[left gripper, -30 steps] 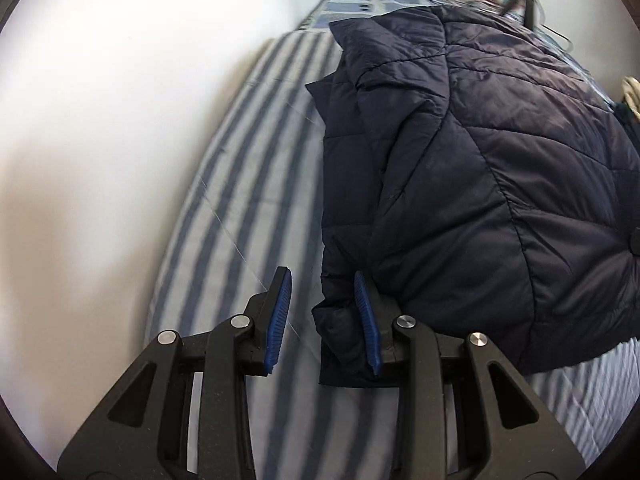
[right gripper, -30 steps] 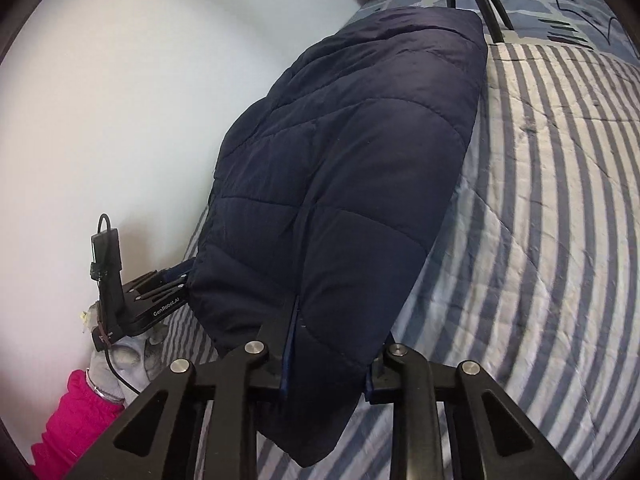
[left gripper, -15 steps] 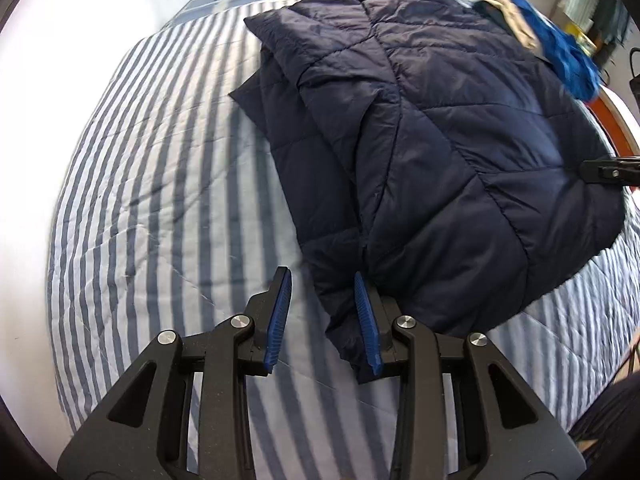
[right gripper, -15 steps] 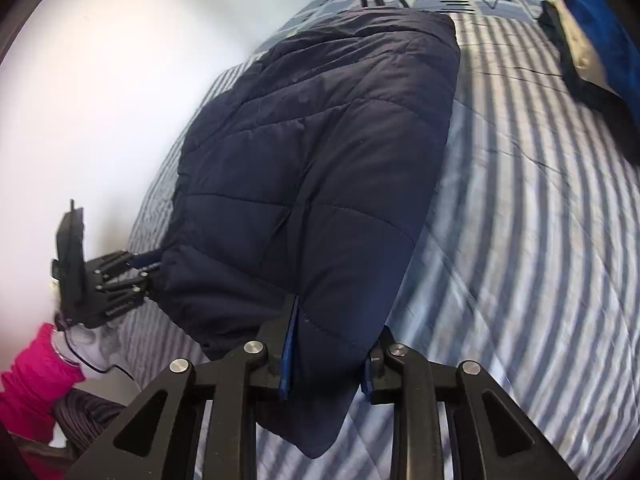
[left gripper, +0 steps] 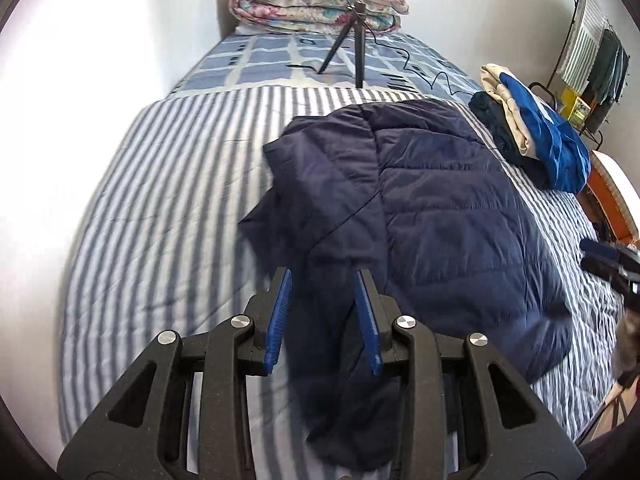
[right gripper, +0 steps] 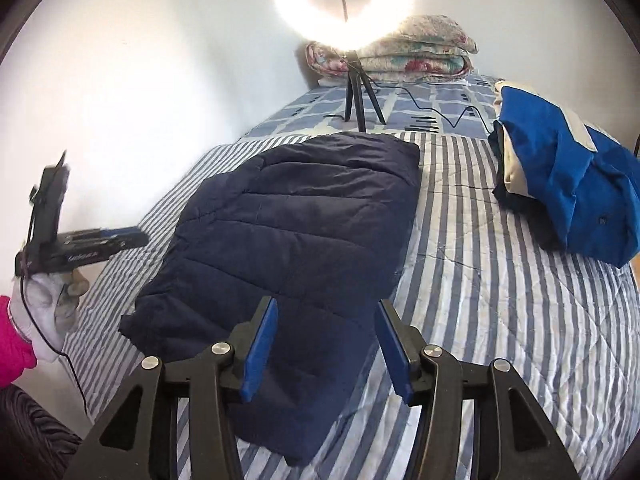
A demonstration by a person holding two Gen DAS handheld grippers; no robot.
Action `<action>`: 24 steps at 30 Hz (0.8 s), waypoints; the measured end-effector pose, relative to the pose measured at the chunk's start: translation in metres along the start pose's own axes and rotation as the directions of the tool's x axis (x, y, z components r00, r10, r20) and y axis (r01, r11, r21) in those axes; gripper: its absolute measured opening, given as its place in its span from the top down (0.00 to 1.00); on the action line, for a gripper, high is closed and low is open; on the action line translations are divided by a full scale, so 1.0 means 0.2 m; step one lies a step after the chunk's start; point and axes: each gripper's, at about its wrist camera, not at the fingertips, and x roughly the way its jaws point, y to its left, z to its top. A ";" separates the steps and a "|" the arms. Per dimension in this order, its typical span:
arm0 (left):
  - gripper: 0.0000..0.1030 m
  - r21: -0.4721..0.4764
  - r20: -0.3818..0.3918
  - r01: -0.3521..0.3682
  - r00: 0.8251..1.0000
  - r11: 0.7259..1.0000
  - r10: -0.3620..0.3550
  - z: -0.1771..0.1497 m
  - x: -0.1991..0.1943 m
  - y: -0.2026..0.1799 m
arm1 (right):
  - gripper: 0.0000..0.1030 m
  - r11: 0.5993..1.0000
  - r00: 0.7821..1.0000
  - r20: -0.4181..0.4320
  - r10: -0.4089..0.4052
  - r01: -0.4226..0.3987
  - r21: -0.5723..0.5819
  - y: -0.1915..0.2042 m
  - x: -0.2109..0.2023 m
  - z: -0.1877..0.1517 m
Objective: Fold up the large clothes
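Observation:
A navy quilted jacket [left gripper: 432, 208] lies folded on the striped bedspread [left gripper: 160, 208]. It also shows in the right wrist view [right gripper: 296, 232]. My left gripper [left gripper: 324, 320] is open, held above the jacket's near left corner, with fabric showing between the jaws but not pinched. My right gripper [right gripper: 326, 352] is open and empty above the jacket's near edge. The left gripper [right gripper: 100, 240] also shows at the left of the right wrist view, and the right gripper's tips [left gripper: 608, 260] at the right edge of the left wrist view.
A ring light on a tripod [right gripper: 356, 92] stands at the head of the bed with a trailing cable. A folded floral quilt [left gripper: 316, 12] lies behind it. A blue and cream garment pile [right gripper: 568, 196] lies to the right. A white wall [right gripper: 120, 80] runs along the left.
My right gripper has let go of the jacket and opened. Both grippers have pulled back and risen. The jacket now lies flat on the bed.

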 end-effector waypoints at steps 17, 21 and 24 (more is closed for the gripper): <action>0.45 -0.239 -0.071 0.143 0.984 0.960 -0.164 -0.01 0.25 0.34 | 0.41 0.985 0.995 -0.102 0.010 -0.027 -0.171 0.18 0.18 -0.16; 0.36 -0.472 -0.002 0.296 0.942 0.830 -0.337 -0.02 0.23 0.58 | 0.03 0.987 0.998 0.009 0.066 -0.064 -0.148 0.06 0.08 -0.10; 0.35 -0.606 0.043 0.380 0.893 0.699 -0.448 -0.04 0.31 0.71 | 0.03 0.995 0.997 0.026 0.067 -0.065 -0.078 -0.03 0.09 -0.07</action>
